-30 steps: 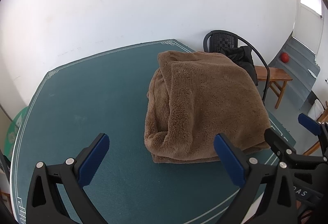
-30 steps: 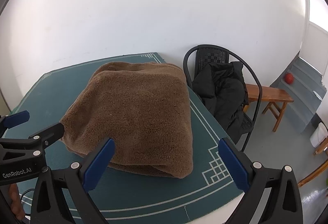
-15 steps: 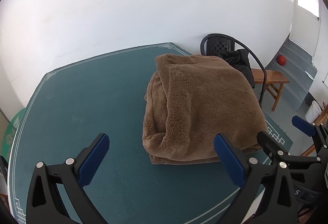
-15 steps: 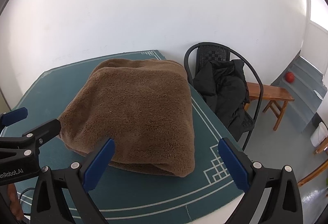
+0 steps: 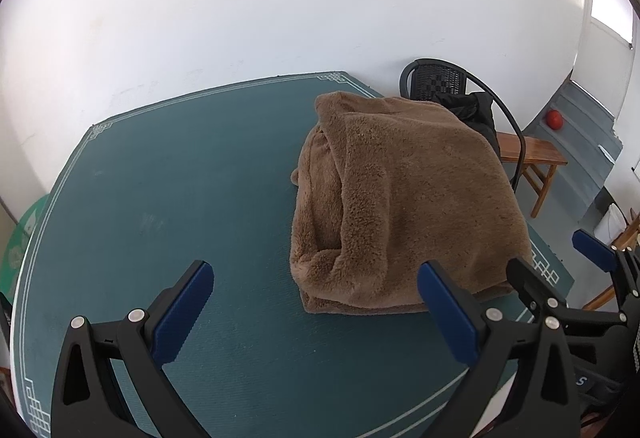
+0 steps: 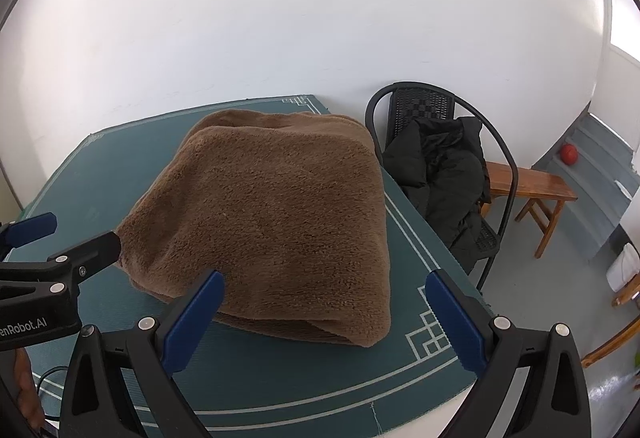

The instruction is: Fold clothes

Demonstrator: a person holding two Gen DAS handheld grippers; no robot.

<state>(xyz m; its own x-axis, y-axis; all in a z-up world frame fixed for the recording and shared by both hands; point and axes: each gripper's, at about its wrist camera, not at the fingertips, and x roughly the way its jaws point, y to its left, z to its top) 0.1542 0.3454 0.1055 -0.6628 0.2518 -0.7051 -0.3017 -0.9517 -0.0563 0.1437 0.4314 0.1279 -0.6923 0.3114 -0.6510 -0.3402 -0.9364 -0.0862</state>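
Note:
A brown fleece garment [image 5: 404,197] lies folded into a thick bundle on the green table mat [image 5: 180,189], toward its right side; the right wrist view shows the same bundle [image 6: 272,222] from its other side. My left gripper [image 5: 314,304] hovers open above the mat, just short of the bundle's near edge, holding nothing. My right gripper [image 6: 324,312] is open too, over the bundle's near right corner, empty. Each gripper appears at the edge of the other's view: the right one [image 5: 560,270] and the left one [image 6: 72,238].
A black metal chair [image 6: 440,165] with a dark jacket [image 6: 444,173] draped on it stands just off the table's right edge. Behind it are a wooden bench [image 6: 528,185], grey steps with a red ball [image 6: 569,153], and a white wall at the back.
Both grippers have pulled back and risen slightly from the bundle, which now sits a little farther away in both views. The bundle itself has not moved.

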